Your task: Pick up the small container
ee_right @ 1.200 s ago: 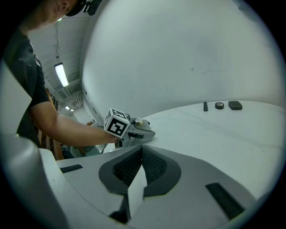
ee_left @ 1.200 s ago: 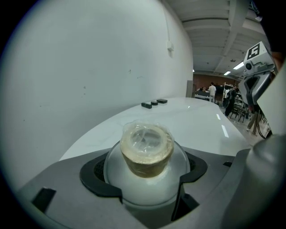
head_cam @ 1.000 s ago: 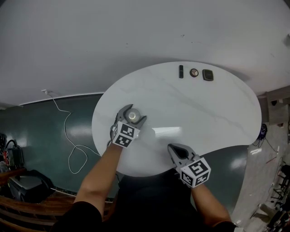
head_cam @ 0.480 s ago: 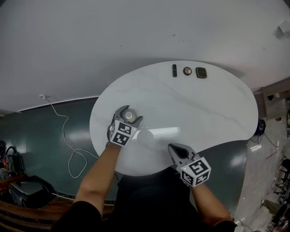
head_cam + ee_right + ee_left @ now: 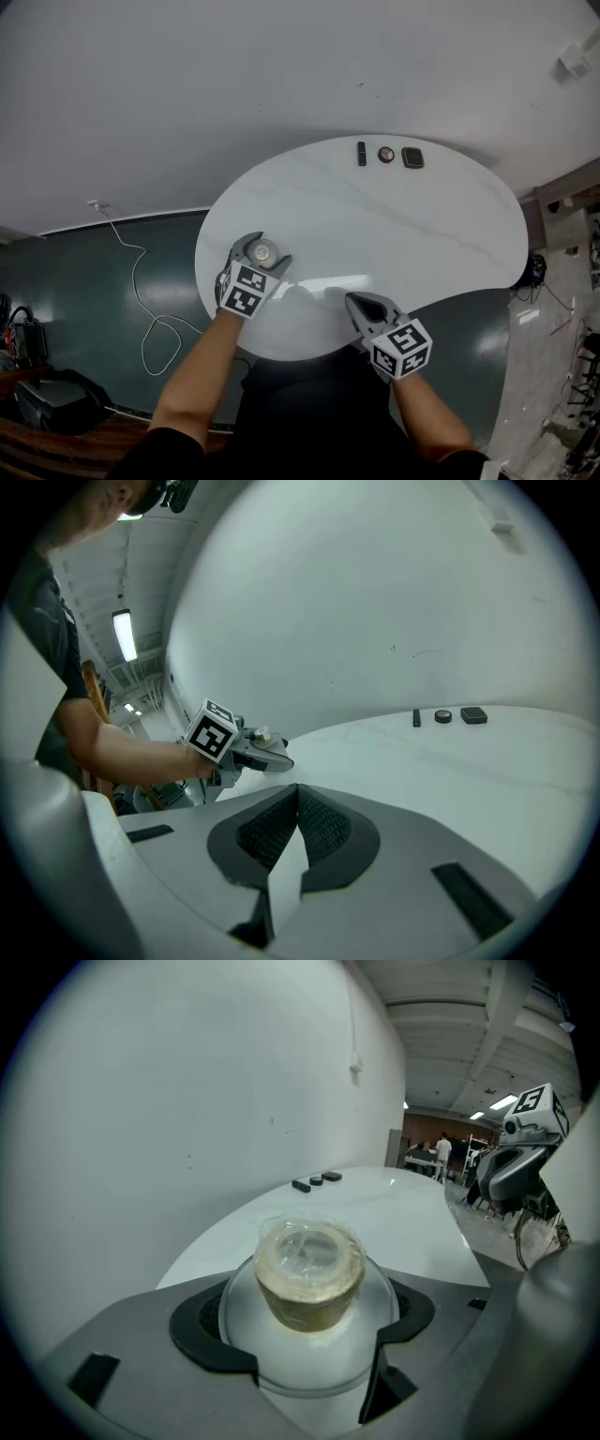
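The small container (image 5: 309, 1274) is a clear plastic cup with tan contents and a film lid. It sits between the black pads (image 5: 211, 1326) of my left gripper (image 5: 309, 1321), whose jaws press on its wide clear base from both sides. In the head view the left gripper (image 5: 263, 246) holds the container (image 5: 263, 250) over the near-left part of the white oval table (image 5: 403, 225). My right gripper (image 5: 352, 302) hovers at the table's near edge, shut with nothing in it. In the right gripper view its ribbed pads (image 5: 319, 827) meet, and the container (image 5: 262, 734) shows to the left.
Three small dark objects (image 5: 385, 154) lie in a row at the table's far edge, also visible as dark objects (image 5: 443, 716) in the right gripper view. A white cable (image 5: 141, 272) trails over the dark green floor to the left. A white wall stands behind the table.
The left gripper with the container has shifted slightly toward the table's near-left edge. The right gripper has stayed shut in about the same place.
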Demonstrator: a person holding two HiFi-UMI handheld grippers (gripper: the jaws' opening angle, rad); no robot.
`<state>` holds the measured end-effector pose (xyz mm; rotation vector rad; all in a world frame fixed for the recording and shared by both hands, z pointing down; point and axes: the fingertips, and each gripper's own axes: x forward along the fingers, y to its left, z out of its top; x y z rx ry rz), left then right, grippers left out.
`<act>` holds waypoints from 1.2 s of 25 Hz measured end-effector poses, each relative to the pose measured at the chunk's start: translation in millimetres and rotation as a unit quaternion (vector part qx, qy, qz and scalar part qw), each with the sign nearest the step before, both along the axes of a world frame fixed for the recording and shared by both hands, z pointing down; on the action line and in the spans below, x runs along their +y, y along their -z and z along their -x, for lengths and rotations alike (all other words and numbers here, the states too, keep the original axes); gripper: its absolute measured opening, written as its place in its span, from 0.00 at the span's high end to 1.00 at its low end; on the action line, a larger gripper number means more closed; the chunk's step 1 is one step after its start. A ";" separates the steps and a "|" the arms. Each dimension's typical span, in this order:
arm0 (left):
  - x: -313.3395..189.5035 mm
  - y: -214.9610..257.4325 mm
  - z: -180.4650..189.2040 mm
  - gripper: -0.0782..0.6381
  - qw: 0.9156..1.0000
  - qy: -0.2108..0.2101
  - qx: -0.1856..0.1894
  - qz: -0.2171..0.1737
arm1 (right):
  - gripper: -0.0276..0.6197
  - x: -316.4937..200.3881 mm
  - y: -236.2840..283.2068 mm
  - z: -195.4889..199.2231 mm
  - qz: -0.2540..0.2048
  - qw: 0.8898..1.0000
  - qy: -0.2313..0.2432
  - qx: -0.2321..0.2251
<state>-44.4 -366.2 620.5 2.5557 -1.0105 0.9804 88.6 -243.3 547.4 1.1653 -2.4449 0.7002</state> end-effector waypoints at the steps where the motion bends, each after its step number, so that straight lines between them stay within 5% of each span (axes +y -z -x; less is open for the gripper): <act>1: 4.5 4.7 3.0 0.41 1.000 -0.002 0.000 0.001 | 0.96 0.0 2.8 2.3 -0.004 1.000 0.000 0.000; 19: 85.0 129.9 39.4 0.41 0.998 -0.040 0.028 -0.034 | 0.96 4.5 73.7 50.8 -0.093 0.995 0.000 -0.030; 30: 121.9 165.9 47.6 0.41 0.996 -0.066 0.034 -0.042 | 0.96 22.6 95.3 64.6 -0.116 0.993 0.002 -0.032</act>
